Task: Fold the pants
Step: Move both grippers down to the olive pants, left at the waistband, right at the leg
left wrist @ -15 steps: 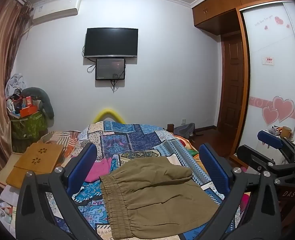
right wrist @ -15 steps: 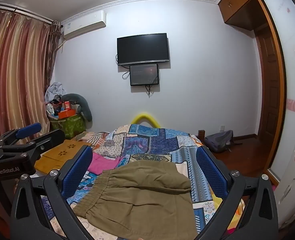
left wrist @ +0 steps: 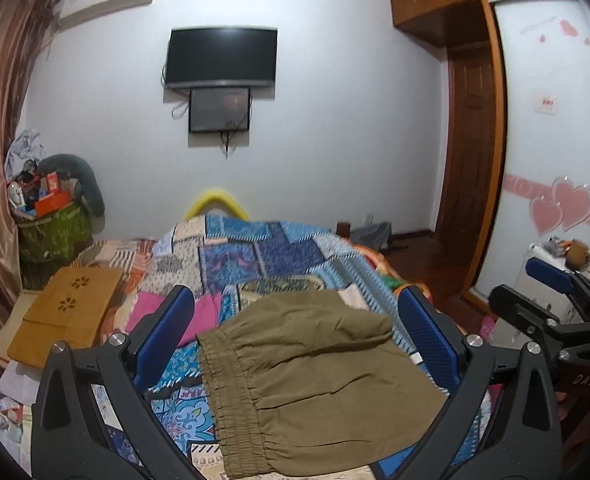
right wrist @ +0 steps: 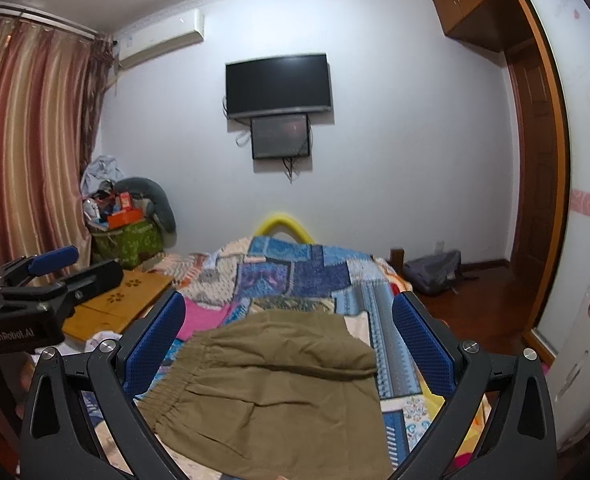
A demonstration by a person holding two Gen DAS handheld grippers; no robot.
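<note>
The olive pants (left wrist: 311, 384) lie already doubled over on the patchwork quilt (left wrist: 263, 256), just ahead of both claws. The left gripper (left wrist: 295, 344) and right gripper (right wrist: 291, 344) both gape wide, holding nothing. That cloth looks light and floppy; I'd pinch it at the gathered waistband (right wrist: 167, 392). The near hem runs out of frame.

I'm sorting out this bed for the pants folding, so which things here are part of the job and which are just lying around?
Part of the job:
olive pants
left gripper, jaws open
right gripper, jaws open

Just lying about:
pink garment
wooden lap tray
patchwork quilt
green bag
</note>
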